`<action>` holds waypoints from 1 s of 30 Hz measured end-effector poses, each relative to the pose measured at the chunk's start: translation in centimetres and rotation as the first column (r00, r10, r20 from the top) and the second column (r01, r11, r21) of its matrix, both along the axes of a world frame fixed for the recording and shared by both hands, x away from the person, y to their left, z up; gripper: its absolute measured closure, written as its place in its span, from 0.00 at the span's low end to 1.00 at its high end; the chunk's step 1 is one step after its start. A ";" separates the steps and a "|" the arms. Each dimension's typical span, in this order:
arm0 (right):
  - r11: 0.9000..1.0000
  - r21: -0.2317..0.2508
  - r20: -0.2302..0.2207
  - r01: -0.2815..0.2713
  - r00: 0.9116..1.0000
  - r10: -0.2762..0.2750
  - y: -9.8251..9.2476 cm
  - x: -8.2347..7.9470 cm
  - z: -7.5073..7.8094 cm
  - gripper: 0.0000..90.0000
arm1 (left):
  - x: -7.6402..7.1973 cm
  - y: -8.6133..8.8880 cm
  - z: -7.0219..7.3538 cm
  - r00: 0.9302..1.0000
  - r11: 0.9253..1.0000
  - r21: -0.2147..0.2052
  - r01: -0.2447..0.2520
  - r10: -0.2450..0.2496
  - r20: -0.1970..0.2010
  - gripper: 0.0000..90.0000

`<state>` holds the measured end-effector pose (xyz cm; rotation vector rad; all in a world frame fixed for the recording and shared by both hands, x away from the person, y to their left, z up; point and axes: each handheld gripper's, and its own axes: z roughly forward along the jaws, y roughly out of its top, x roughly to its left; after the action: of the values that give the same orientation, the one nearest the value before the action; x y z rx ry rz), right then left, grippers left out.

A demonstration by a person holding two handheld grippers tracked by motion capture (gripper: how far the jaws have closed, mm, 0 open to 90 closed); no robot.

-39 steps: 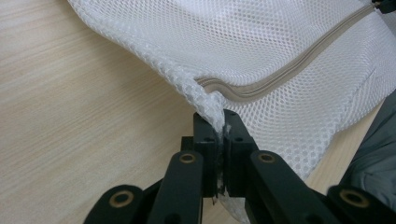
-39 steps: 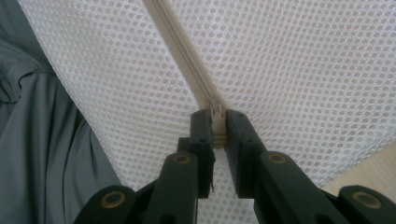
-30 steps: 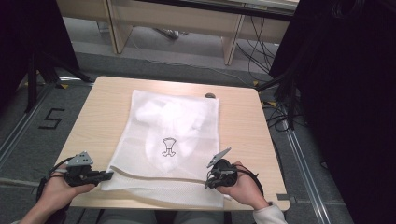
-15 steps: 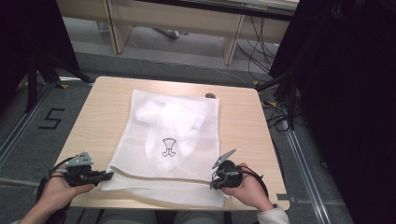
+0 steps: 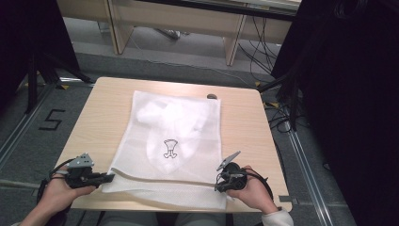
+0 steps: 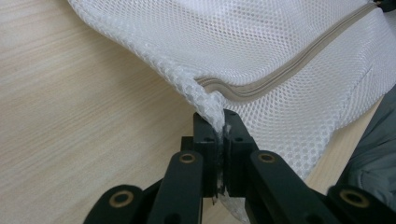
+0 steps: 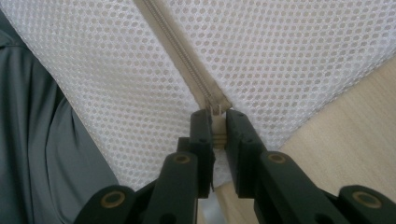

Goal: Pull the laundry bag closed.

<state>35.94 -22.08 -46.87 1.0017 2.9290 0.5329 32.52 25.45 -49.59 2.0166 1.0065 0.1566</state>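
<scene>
A white mesh laundry bag (image 5: pixel 171 141) lies flat on the wooden table (image 5: pixel 244 122), with a white garment bearing a small dark print (image 5: pixel 170 149) inside. A beige zipper (image 5: pixel 160 178) runs across its near end. My left gripper (image 5: pixel 109 178) is shut on the bag's near left corner (image 6: pixel 205 95), where the zipper (image 6: pixel 280 79) ends. My right gripper (image 5: pixel 219 184) is shut on the zipper pull (image 7: pixel 215 112) at the zipper's (image 7: pixel 175 46) right end, jaws pinched on the tab.
A small dark object (image 5: pixel 211 96) lies at the table's far edge beyond the bag. Desks and cables (image 5: pixel 263 47) stand behind the table. Dark curtains (image 5: pixel 348 94) hang at the right. The person's grey trousers (image 7: pixel 42 140) show beneath the bag's near edge.
The right gripper has shifted slightly right along the zipper's end. The left gripper and the bag have stayed put.
</scene>
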 end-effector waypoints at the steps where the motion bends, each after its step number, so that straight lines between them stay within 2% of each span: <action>1: 1.000 0.000 0.000 0.000 1.000 0.000 0.0 0.0 0.0 0.91 | 0.0 0.1 0.0 1.000 1.000 0.007 0.004 -0.004 0.000 0.95; 3: 1.000 -0.005 0.005 -0.010 1.000 0.010 -0.1 0.1 0.0 0.91 | 0.0 0.0 -0.1 1.000 1.000 0.001 0.001 -0.001 0.005 0.95; 4: 1.000 -0.005 0.005 -0.010 1.000 0.010 -0.1 0.1 0.0 0.91 | 0.0 0.1 0.0 1.000 1.000 0.007 0.009 -0.009 -0.013 0.95; 6: 1.000 -0.001 0.007 -0.016 1.000 0.016 -0.1 0.1 -0.1 0.91 | 0.0 0.0 -0.2 1.000 1.000 0.000 -0.002 0.002 0.007 0.95; 7: 1.000 0.005 0.003 -0.025 1.000 0.025 -0.1 0.1 -0.2 0.91 | 0.0 0.0 -0.1 1.000 1.000 0.014 0.000 0.000 -0.002 0.95; 9: 1.000 0.003 -0.002 -0.011 1.000 0.011 0.0 0.1 -0.3 0.91 | 0.1 0.1 -0.1 1.000 1.000 0.016 0.013 -0.013 -0.012 0.94; 11: 1.000 0.004 -0.004 0.000 1.000 0.000 0.0 0.0 -0.2 0.91 | 0.0 0.0 -0.3 1.000 1.000 0.019 0.004 -0.004 -0.003 0.93; 12: 1.000 0.012 -0.016 0.009 1.000 -0.009 0.0 -0.1 -0.3 0.90 | 0.0 0.1 -0.2 1.000 0.999 0.035 0.010 -0.010 -0.011 0.93; 13: 1.000 0.008 -0.007 -0.002 1.000 0.002 -0.1 0.0 -0.3 0.90 | 0.0 -0.1 -0.4 1.000 1.000 0.014 0.002 -0.002 -0.004 0.93; 15: 1.000 0.021 0.009 -0.019 1.000 0.019 -0.2 0.0 -0.5 0.90 | 0.0 0.0 -0.3 1.000 0.999 0.032 0.009 -0.008 -0.016 0.92; 17: 1.000 0.021 0.014 -0.007 1.000 0.007 -0.3 0.0 -0.4 0.89 | 0.1 -0.1 -0.4 1.000 1.000 0.026 0.008 -0.007 -0.018 0.91; 21: 0.999 0.051 0.021 0.013 1.000 -0.014 -0.5 -0.1 -0.3 0.85 | 0.1 -0.1 -0.5 1.000 0.999 0.050 0.008 -0.007 -0.019 0.87; 22: 0.998 0.067 0.032 0.010 0.999 -0.012 -0.6 0.0 -0.3 0.83 | 0.2 0.0 -0.5 0.999 0.997 0.077 0.032 -0.031 -0.025 0.84; 23: 0.998 0.067 0.032 0.010 0.999 -0.012 -0.6 0.0 -0.3 0.83 | 0.1 0.0 -0.6 1.000 0.997 0.068 0.026 -0.025 -0.012 0.84; 24: 0.997 0.077 0.036 0.019 0.999 -0.022 -0.6 -0.1 -0.2 0.81 | 0.2 0.1 -0.6 0.999 0.996 0.086 0.039 -0.038 -0.014 0.83; 26: 0.995 0.096 0.047 0.027 0.998 -0.031 -0.7 0.0 -0.2 0.78 | 0.2 0.1 -0.6 0.999 0.996 0.085 0.027 -0.024 -0.037 0.80; 27: 0.994 0.105 0.053 0.031 0.998 -0.036 -0.7 0.0 -0.1 0.77 | 0.2 0.1 -0.7 0.999 0.995 0.096 0.037 -0.035 -0.023 0.78; 28: 0.991 0.124 0.076 0.046 0.996 -0.055 -0.8 0.1 0.0 0.73 | 0.2 0.1 -0.6 0.999 0.994 0.107 0.036 -0.033 -0.029 0.73; 29: 0.990 0.137 0.088 0.037 0.995 -0.049 -0.9 0.2 0.0 0.71 | 0.2 0.2 -0.6 0.999 0.994 0.107 0.039 -0.036 -0.029 0.70; 30: 0.988 0.147 0.094 0.057 0.993 -0.071 -0.8 0.2 0.0 0.69 | 0.3 0.2 -0.7 0.999 0.992 0.118 0.040 -0.038 -0.020 0.66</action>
<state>36.13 -22.93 -46.85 1.0460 2.7944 0.7775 32.77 25.66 -50.25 2.1476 0.9891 0.1816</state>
